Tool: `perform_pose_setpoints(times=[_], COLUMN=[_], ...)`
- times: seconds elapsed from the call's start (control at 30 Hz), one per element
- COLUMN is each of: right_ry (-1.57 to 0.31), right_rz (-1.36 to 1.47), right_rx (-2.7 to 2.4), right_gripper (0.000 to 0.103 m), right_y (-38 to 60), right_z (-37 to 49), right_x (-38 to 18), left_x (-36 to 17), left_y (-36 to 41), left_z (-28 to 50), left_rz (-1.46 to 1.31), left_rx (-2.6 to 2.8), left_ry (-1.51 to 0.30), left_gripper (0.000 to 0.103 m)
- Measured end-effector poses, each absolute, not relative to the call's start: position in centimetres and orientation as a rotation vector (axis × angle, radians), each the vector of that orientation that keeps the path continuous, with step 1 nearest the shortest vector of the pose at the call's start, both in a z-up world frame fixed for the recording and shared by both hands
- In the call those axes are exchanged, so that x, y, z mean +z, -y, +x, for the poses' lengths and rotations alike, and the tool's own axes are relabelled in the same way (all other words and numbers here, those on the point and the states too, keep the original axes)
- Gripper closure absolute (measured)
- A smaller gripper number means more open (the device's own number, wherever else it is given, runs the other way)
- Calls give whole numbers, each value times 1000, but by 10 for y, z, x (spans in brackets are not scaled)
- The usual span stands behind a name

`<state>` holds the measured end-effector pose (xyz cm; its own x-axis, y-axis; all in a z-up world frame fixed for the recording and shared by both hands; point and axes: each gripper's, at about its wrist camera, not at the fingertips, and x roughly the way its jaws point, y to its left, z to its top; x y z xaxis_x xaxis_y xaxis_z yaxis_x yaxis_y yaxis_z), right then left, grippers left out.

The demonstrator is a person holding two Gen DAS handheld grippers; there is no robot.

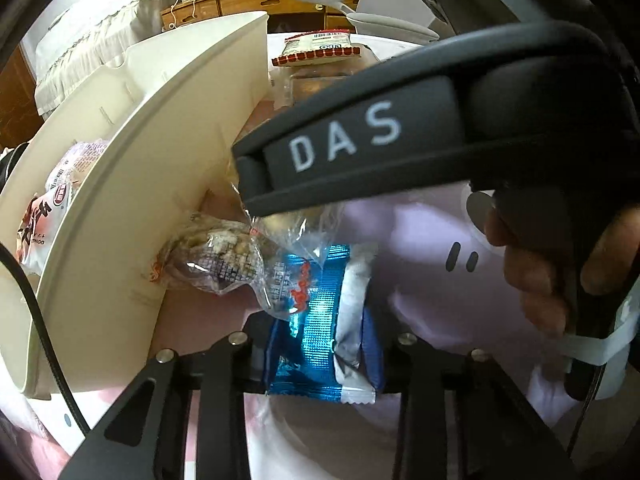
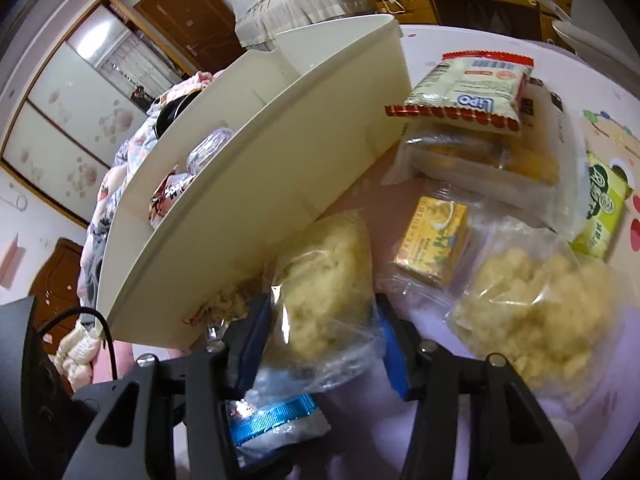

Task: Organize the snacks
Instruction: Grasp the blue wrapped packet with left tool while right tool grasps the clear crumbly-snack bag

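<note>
Lifting cleanly meant the left gripper (image 1: 320, 344), clamped on the blue packet (image 1: 320, 336) beside the white bin (image 1: 120, 208), and the right gripper (image 2: 320, 344), bracketing the clear puffed-snack bag (image 2: 324, 296), each taking one pack.

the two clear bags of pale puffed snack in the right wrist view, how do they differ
The nearer puffed snack bag sits between the right gripper jaws, leaning against the cream organizer box; the other puffed snack bag lies flat on the table, untouched and away from the box. Both are clear bags of pale yellow puffs.
</note>
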<state>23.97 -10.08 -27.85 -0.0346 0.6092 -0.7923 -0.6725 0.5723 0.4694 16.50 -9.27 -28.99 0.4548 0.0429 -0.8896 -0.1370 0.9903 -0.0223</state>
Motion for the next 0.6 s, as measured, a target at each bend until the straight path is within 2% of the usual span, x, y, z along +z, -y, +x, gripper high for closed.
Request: perform_pose_setpoints(times=[0.27, 0.43, 0.6], right_ry=[-1246, -1244, -1244], right_rz=[-36, -16, 12], right_rx=[1000, 966, 910], right_gripper=[56, 64, 65], right_y=[110, 127, 148], right_z=[241, 243, 241], right_x=[-279, -273, -267], left_x=[-288, -284, -278], left_y=[87, 85, 85], left_z=[166, 159, 152], left_rz=[-97, -113, -115], left_rx=[107, 93, 84], left_ry=[-1109, -1104, -1087], left_gripper=[72, 72, 72])
